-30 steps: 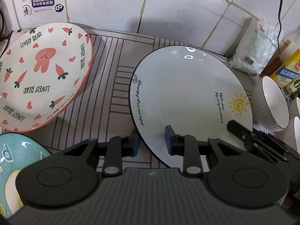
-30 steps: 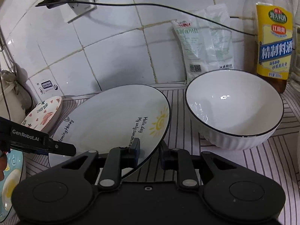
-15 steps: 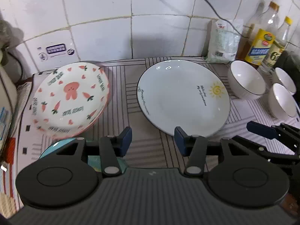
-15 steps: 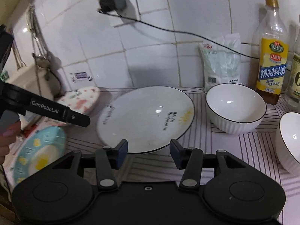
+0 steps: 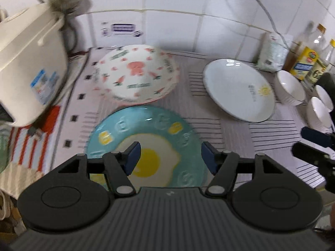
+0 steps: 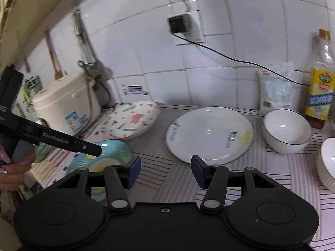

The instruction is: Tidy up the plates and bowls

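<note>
A white sun plate (image 5: 238,90) lies flat on the striped mat, also in the right wrist view (image 6: 209,133). A pink rabbit plate (image 5: 136,73) leans at the back left (image 6: 134,122). A blue egg plate (image 5: 146,129) lies at the front left (image 6: 108,156). White bowls (image 5: 291,87) stand at the right (image 6: 286,131). My left gripper (image 5: 170,156) is open and empty, raised above the egg plate. My right gripper (image 6: 165,171) is open and empty, held above the mat in front of the sun plate.
A cream rice cooker (image 5: 29,58) stands at the far left (image 6: 65,104). Bottles (image 6: 320,83) and a white bag (image 6: 276,87) stand by the tiled wall at the right. A power cord (image 6: 230,56) runs along the wall.
Both grippers let go of the sun plate, opened wide and pulled back and up. The left gripper swung left over the egg plate. The sun plate now lies flat.
</note>
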Demonstrator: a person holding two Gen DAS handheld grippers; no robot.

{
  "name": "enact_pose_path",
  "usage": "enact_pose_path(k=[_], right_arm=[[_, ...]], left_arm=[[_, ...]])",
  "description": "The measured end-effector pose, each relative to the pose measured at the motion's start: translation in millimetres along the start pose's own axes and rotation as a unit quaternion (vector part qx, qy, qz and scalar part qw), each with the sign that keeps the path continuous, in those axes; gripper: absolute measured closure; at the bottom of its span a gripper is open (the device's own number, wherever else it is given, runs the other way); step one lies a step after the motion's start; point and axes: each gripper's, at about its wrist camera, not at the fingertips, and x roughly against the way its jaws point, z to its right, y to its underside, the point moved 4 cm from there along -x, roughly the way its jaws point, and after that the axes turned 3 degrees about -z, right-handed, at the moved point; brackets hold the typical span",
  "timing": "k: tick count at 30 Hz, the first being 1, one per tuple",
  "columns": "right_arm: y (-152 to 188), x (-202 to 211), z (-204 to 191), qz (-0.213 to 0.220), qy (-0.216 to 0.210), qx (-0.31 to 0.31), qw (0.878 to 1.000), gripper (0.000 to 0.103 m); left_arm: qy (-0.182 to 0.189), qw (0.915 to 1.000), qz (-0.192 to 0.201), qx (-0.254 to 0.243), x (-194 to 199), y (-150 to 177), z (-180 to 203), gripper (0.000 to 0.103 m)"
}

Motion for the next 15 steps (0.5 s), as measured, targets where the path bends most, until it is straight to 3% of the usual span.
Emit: enact_pose_path(k=[11,15], right_arm=[[22.5,-42.7,-51.3,-0.043,-0.042,0.017,0.998,0.039],[36.8,-62.6,-64.9,-0.025,-0.046,0.038,0.998,0.039]], left_arm=[[-0.063,0.9961,-0.045,0.043,-32.1,41.3,-77.6,0.038],[-0.071,0.9942,-0.056,0.057,-44.8,50.6,-92.0,0.038]])
